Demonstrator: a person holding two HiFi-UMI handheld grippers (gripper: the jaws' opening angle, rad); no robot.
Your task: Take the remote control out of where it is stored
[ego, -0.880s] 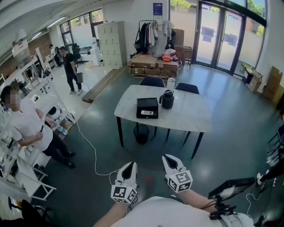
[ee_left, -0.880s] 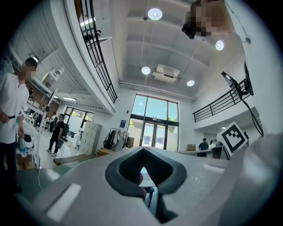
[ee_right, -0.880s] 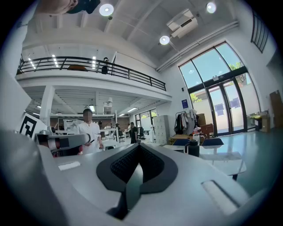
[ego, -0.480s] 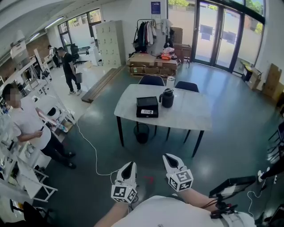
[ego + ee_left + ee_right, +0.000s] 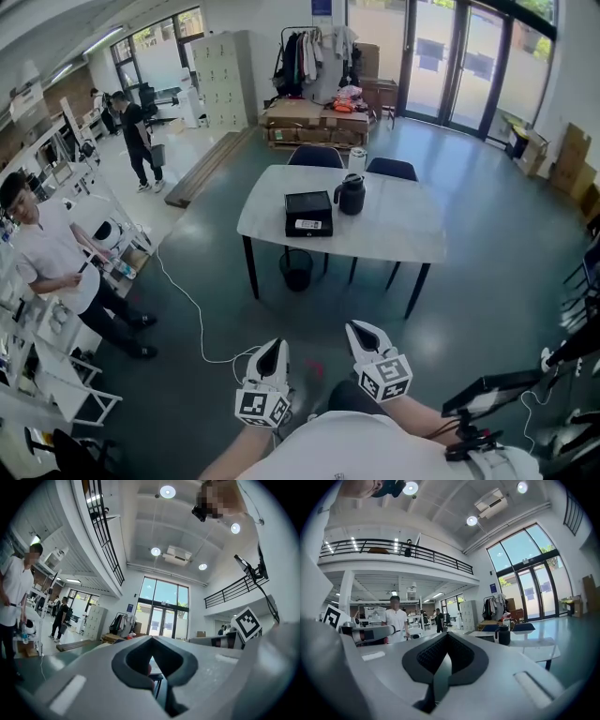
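Head view shows the left gripper (image 5: 272, 352) and right gripper (image 5: 362, 334) low at the waist, jaws together on nothing (each gripper view agrees). Well ahead, a black box (image 5: 308, 208) lies on the white table (image 5: 394, 239); the pale strip on it is probably the remote control (image 5: 308, 224). Best to walk close, then part jaws before reaching.

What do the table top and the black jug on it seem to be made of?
Table top: white, smooth, with a slight sheen, so perhaps laminate or painted wood.
Black jug: dark and matt, so likely plastic or coated metal. It is too small to tell for certain.
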